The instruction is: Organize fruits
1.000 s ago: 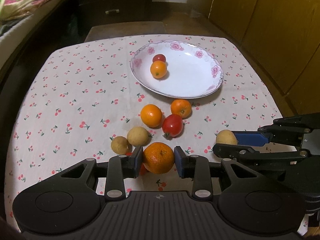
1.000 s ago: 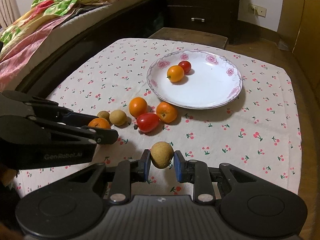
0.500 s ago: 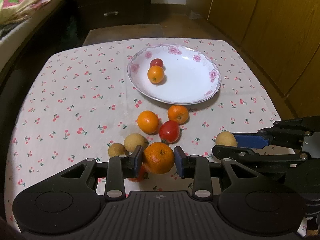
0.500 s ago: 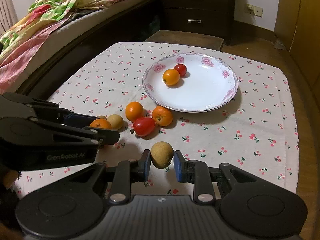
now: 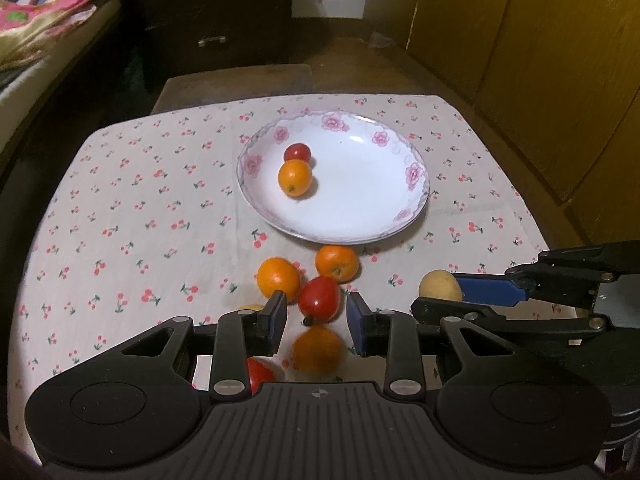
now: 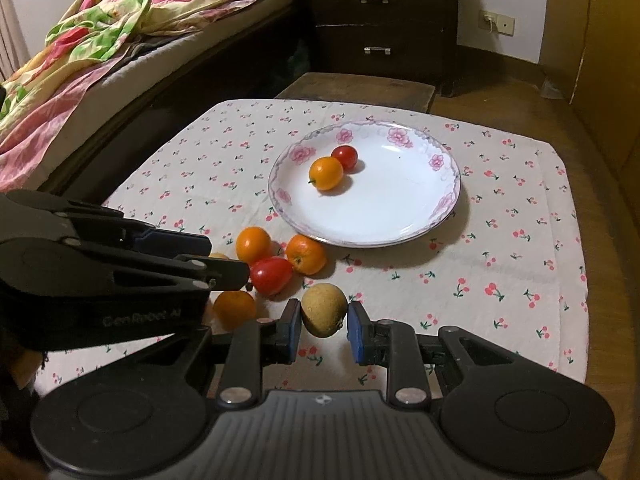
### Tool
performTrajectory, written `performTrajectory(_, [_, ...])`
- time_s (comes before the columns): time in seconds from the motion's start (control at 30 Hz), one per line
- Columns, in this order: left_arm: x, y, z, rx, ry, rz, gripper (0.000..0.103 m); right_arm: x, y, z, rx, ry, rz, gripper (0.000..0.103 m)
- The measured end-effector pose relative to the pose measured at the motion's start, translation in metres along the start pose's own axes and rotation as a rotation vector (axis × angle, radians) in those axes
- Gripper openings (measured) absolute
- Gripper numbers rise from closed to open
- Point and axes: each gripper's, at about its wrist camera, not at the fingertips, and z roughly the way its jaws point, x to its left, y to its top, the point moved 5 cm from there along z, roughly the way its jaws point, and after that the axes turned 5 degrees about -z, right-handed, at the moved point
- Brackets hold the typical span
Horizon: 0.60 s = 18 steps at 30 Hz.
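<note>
A white flowered plate point(image 5: 416, 208) point(image 6: 452, 200) holds a small orange point(image 5: 295, 177) and a cherry tomato point(image 5: 297, 153). In front of it on the cherry-print cloth lie two oranges point(image 5: 278, 278) point(image 5: 336, 262) and a red tomato point(image 5: 320, 298). My left gripper point(image 5: 317, 320) point(image 6: 228, 258) has its pads apart with nothing pressed between them. A blurred orange point(image 5: 316, 350) point(image 6: 234, 310) sits below the pads, free of them. My right gripper point(image 6: 323, 320) point(image 5: 440, 294) is shut on a tan round fruit point(image 6: 324, 310) point(image 5: 440, 286), lifted off the cloth.
Another red fruit point(image 5: 260, 374) and a tan one point(image 5: 250, 307) peek from under the left fingers. A bed with bright bedding point(image 6: 100, 40) runs along the left. A dark dresser point(image 6: 380, 24) and a low stool point(image 6: 356, 88) stand beyond the table, with wooden cabinets point(image 5: 540, 60) to the right.
The orange that sat between the left pads has slipped down out of them and is blurred. Both views have drawn back a little from the plate. The right gripper still holds the tan fruit.
</note>
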Motion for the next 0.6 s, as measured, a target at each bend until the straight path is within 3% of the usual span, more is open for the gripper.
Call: performTrajectory(0.6, [0.029, -0.018, -0.002, 0.061, -0.018, -0.095, 0.042, -0.009, -0.002, -0.004, 0.0, 0.008, 0.026, 0.026])
